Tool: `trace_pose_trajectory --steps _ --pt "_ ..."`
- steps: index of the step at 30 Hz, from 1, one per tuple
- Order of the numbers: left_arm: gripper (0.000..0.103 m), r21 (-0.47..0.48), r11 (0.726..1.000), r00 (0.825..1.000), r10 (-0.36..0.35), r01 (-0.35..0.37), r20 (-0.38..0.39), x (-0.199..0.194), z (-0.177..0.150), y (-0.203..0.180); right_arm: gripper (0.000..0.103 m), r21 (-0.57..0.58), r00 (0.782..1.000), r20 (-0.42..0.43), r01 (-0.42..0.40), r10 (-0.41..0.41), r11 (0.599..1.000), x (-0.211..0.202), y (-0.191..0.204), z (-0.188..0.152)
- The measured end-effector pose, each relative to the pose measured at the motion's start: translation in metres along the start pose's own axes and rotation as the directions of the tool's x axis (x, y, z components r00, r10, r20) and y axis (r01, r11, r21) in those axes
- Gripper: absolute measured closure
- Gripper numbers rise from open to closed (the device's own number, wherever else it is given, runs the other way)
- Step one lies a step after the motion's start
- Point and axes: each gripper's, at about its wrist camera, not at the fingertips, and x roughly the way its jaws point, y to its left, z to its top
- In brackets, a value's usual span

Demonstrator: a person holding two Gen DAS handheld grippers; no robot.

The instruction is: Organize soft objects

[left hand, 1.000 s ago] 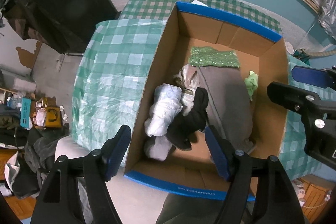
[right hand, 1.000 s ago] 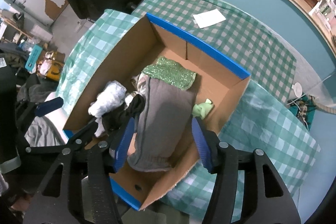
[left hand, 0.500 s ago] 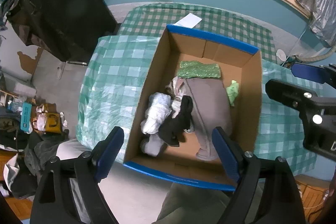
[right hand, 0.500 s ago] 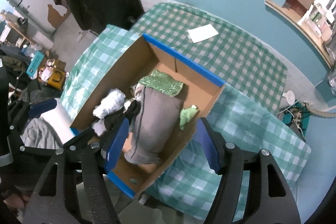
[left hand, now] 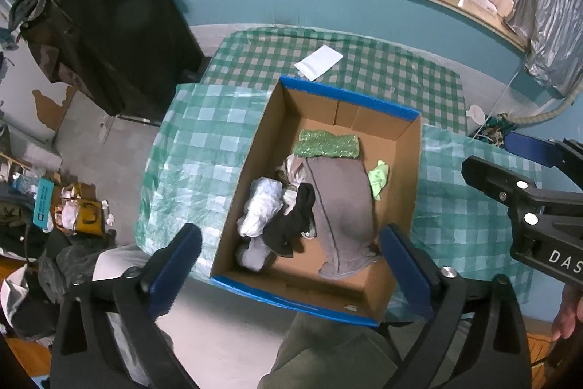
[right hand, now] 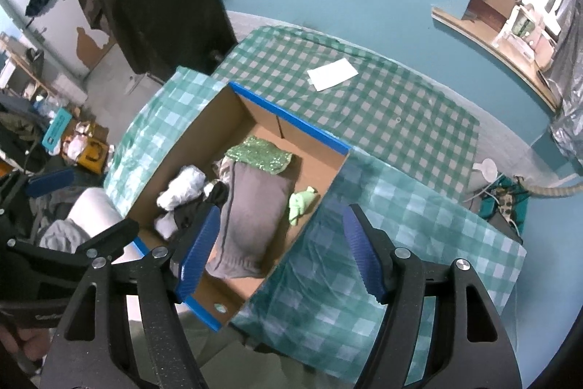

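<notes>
A cardboard box (left hand: 251, 155) (right hand: 189, 133) with blue-taped rims stands on the checked tablecloth. Inside lie a long grey garment (left hand: 342, 203) (right hand: 251, 206), a glittery green cloth (left hand: 326, 144) (right hand: 260, 155), a small light-green piece (left hand: 379, 177) (right hand: 300, 203), a white bundle (left hand: 262, 206) (right hand: 182, 188) and a black piece (left hand: 291, 225). High above the box's near end, my left gripper (left hand: 291, 265) hangs with nothing between its jaws, which are still opening. My right gripper (right hand: 280, 250) is open and empty above the box's right wall.
A white sheet of paper (left hand: 319, 61) (right hand: 331, 73) lies on the tablecloth (left hand: 364, 68) beyond the box. A black-draped piece of furniture (left hand: 102, 17) stands at the left. Clutter covers the floor (left hand: 65, 206) at lower left. A person's trouser leg (left hand: 328, 352) shows below the box.
Both grippers have risen away from the box, which now looks smaller. The left jaws have spread wider and the right jaws have opened a little. The items in the box lie unchanged.
</notes>
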Motion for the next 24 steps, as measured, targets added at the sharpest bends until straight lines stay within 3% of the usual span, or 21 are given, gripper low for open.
trace_pose_trajectory --steps 24 --pt "0.002 -0.003 1.000 0.999 0.014 -0.014 0.033 -0.027 -0.006 -0.015 0.033 0.005 1.000 0.028 -0.002 0.002 1.000 -0.028 -0.015 -0.008"
